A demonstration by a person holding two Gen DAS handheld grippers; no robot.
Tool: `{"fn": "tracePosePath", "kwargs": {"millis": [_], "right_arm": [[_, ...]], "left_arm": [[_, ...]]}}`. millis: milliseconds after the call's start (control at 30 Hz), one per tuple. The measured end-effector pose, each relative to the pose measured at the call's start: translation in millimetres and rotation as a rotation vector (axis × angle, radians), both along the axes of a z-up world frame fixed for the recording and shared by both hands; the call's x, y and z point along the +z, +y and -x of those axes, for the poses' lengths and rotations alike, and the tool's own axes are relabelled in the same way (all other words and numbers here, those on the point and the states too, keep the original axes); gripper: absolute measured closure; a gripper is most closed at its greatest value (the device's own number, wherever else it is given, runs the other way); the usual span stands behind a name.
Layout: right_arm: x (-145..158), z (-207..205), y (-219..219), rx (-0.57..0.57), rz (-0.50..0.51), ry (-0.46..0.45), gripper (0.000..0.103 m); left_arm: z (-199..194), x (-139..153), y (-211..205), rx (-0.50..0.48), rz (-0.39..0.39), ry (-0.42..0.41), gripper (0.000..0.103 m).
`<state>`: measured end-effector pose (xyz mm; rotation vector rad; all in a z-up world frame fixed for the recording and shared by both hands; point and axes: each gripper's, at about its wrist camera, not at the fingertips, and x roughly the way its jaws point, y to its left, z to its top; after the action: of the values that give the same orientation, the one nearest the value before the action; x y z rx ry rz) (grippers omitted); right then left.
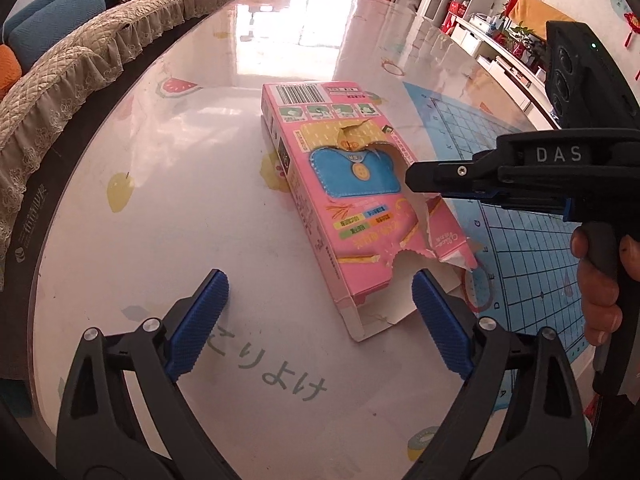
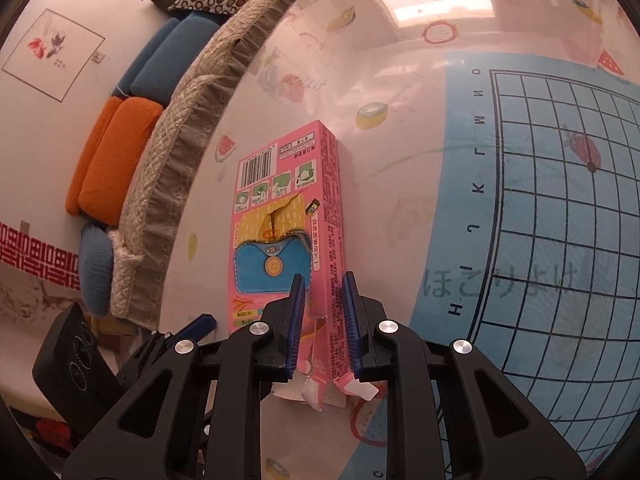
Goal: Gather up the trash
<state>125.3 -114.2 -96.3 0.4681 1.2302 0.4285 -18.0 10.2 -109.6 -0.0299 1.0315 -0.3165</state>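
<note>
A torn pink cardboard box [image 1: 340, 184] lies flat on the glossy table, its open ripped end toward me. My left gripper [image 1: 320, 320] is open, hovering just before the box's open end, one blue pad [image 1: 440, 324] beside its corner. My right gripper [image 1: 416, 180] reaches in from the right over the box's torn edge. In the right wrist view the right gripper [image 2: 322, 320] is shut on the torn long edge of the box [image 2: 280, 216], its blue pads [image 2: 298, 320] pinching the side wall.
A blue grid mat [image 1: 528, 248] lies under the table's clear cover, right of the box. A sofa with a quilted cover [image 1: 60, 92] runs along the table's left edge. Shelves and a cabinet [image 1: 492, 40] stand at far right.
</note>
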Motion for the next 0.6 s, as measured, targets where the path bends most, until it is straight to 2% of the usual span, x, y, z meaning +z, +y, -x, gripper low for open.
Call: {"fn": "tracePosePath", "kwargs": {"millis": [133, 167, 233, 267, 367, 600], "right_arm": [[-2.9, -2.2, -0.5, -0.012, 0.000, 0.004, 0.086], [-3.6, -2.4, -1.3, -0.014, -0.003, 0.007, 0.088], [-4.0, -1.6, -1.5, -0.018, -0.012, 0.007, 0.088], [-3.5, -0.8, -1.4, -0.014, -0.014, 0.007, 0.088], [0.0, 0.2, 0.2, -0.009, -0.026, 0.002, 0.088], [13.9, 5.9, -7.3, -0.017, -0.035, -0.022, 0.088]], "left_arm": [[-0.5, -0.1, -3.7, -0.008, -0.061, -0.029, 0.027], [-0.8, 0.1, -3.9, -0.012, -0.069, -0.035, 0.033], [1.2, 1.7, -2.7, -0.016, -0.062, -0.041, 0.044], [0.7, 2.5, -0.7, -0.015, -0.056, -0.040, 0.054], [-2.8, 5.0, 4.8, -0.024, 0.001, -0.013, 0.072], [3.5, 10.7, 0.9, -0.036, 0.030, -0.020, 0.074]]}}
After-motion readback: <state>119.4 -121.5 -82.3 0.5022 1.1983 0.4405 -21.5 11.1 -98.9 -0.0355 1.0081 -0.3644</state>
